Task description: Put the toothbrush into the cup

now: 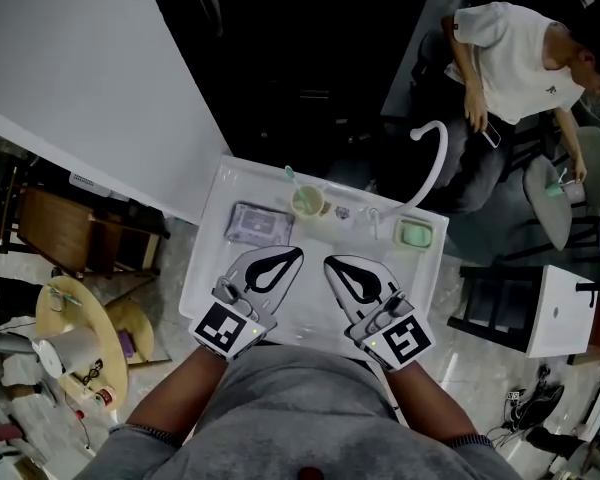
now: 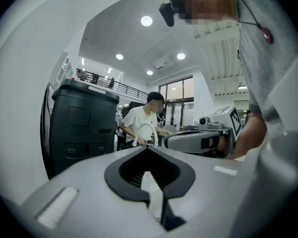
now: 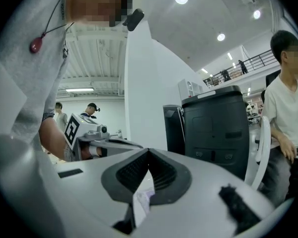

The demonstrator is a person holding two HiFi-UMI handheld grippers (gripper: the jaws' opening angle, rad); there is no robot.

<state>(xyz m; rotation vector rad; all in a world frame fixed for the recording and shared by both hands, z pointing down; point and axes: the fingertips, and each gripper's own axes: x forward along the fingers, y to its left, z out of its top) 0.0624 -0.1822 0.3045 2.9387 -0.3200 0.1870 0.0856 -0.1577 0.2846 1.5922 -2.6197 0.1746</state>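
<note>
Both hand-held grippers are held low over the near part of the white, raised-rim worktop (image 1: pixel 208 260), side by side and pointing away from the person. The left hand-held gripper (image 1: pixel 295 255) is seen with its jaws pressed together at the tips and nothing between them. The same is seen of the right hand-held gripper (image 1: pixel 332 264), whose jaws also meet at the tips and carry nothing.

The pale green round cup (image 1: pixel 309 203) stands at the far middle of the worktop, straight ahead of the gap between the two grippers and apart from both. The thin toothbrush with a teal head (image 1: pixel 290 174) is found at the cup's far-left side. Its long axis runs from the rim away and slightly leftward, head outermost. It appears to lean out of the cup, though it could lie just behind it; this cannot be settled from the head view.

The left hand-held gripper is judged the nearer, since the toothbrush lies ahead of its tips.
</note>
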